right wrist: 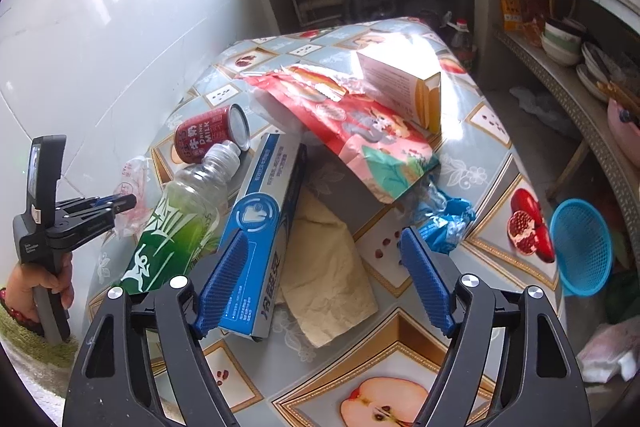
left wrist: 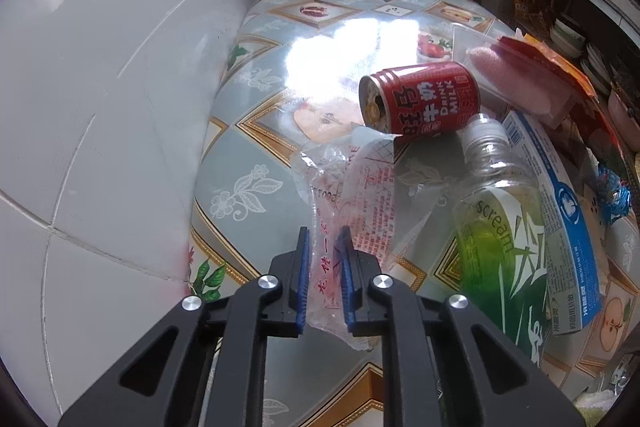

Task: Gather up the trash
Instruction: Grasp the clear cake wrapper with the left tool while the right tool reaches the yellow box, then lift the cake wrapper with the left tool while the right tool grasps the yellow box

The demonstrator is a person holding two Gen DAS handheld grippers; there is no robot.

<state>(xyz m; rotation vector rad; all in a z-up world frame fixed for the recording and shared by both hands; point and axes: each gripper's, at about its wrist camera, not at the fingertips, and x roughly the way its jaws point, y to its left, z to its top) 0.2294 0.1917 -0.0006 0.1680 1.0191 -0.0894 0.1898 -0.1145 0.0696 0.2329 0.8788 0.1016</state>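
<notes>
Left gripper [left wrist: 325,239] pinching clear wrapper [left wrist: 344,187], right gripper [right wrist: 324,247] agape

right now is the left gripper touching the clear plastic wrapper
Touching. The left wrist view shows the left gripper with both blue pads closed on the clear plastic wrapper, which is pinched between them.

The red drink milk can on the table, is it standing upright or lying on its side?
Lying on its side. The red drink milk can rests lengthwise on the patterned tablecloth, its opened top facing sideways.
</notes>
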